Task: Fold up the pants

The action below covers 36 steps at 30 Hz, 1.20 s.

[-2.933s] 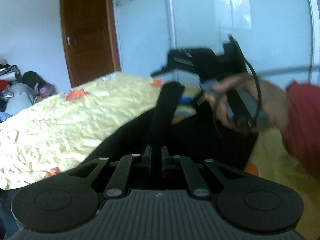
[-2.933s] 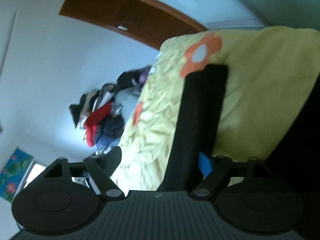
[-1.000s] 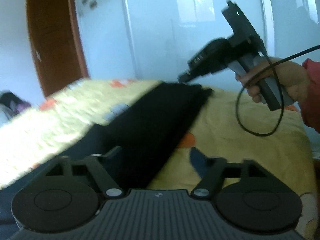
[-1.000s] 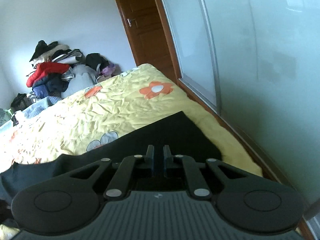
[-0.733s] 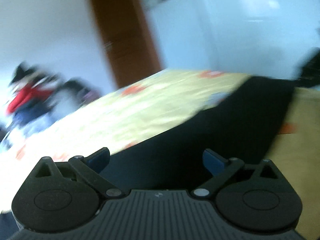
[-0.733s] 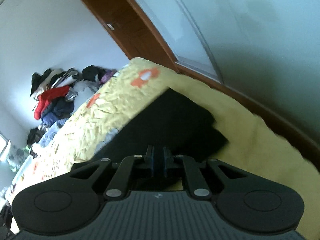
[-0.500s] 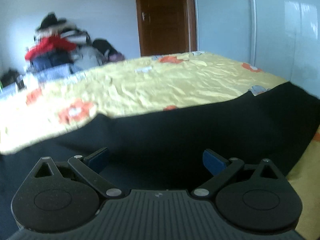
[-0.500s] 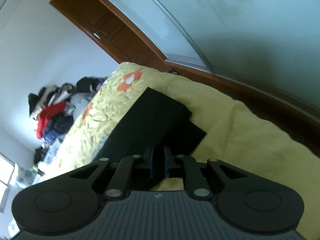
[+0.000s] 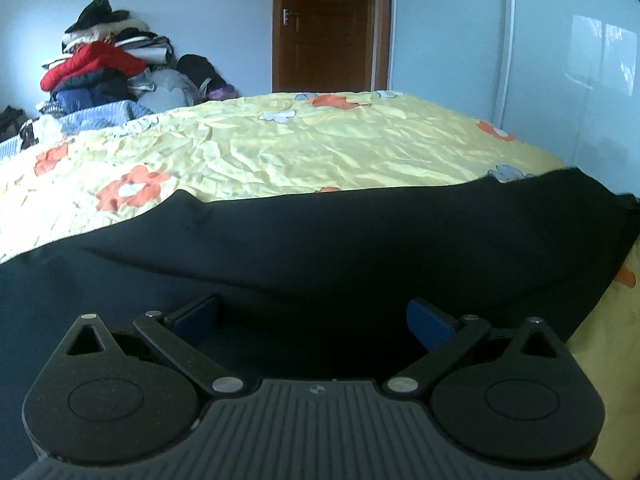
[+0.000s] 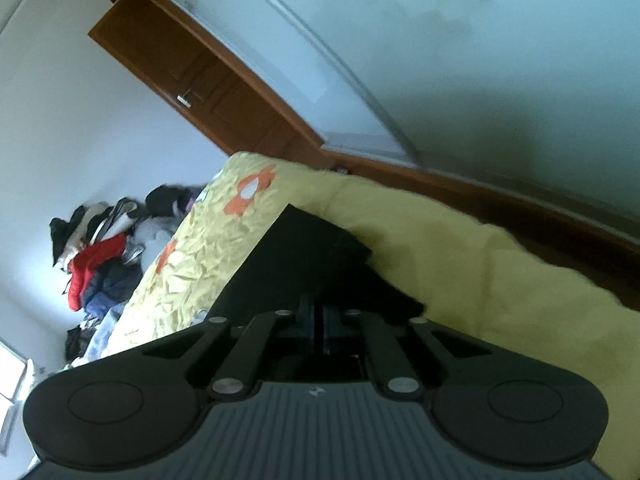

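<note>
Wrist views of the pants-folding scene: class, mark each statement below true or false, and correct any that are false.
1. The left claw has its jaws spread wide. True.
2. The pants are pale blue. False: they are black, lying on the yellow flowered bedsheet.
3. The right claw has its jaws closed together. True.
4. The door behind the bed stands wide open. False: the brown door is shut.
5. A pile of clothes sits beyond the far end of the bed. True.
6. The left claw is gripping the pants. False: its blue pads stand apart over the black cloth, pressing on nothing.
</note>
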### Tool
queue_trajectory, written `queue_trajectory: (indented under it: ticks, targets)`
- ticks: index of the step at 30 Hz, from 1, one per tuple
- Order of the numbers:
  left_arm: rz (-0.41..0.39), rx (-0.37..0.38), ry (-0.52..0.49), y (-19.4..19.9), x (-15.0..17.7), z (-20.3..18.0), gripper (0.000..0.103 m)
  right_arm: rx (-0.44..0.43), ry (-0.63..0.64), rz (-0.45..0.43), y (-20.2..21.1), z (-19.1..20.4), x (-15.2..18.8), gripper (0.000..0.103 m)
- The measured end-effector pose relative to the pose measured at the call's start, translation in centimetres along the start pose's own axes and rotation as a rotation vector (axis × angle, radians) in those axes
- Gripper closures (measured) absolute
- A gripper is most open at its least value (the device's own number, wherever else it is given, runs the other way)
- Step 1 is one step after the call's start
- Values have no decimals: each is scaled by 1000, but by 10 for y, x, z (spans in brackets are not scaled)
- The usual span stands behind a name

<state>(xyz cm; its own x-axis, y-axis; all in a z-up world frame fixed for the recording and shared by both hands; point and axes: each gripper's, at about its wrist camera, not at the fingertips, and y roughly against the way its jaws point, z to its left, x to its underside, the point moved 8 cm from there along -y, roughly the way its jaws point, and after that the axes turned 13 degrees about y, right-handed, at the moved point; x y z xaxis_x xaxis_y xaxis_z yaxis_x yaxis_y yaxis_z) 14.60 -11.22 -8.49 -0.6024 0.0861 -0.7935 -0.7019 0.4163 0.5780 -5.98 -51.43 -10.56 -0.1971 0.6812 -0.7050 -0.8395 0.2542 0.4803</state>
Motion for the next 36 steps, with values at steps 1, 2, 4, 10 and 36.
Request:
queue_trajectory:
  ticks: [1,2,4,10,36]
  targets:
    - [1,2,6,0,0,1,0,16,13,-17,8,-1,-1,99]
    - [2,4,9,0,0,1,0,29,27,-26,15,-1,-2,99]
    - [6,1,5,-1,-1,1,0,69,105,2,20,-1,-1,99]
    - [-10,-28,-40,13,-7,1,1,121,101,-23,33,-7,-12,91]
    - [23,-97,-4,14,-4,28,1,-24,100,4,41,21,-11,12]
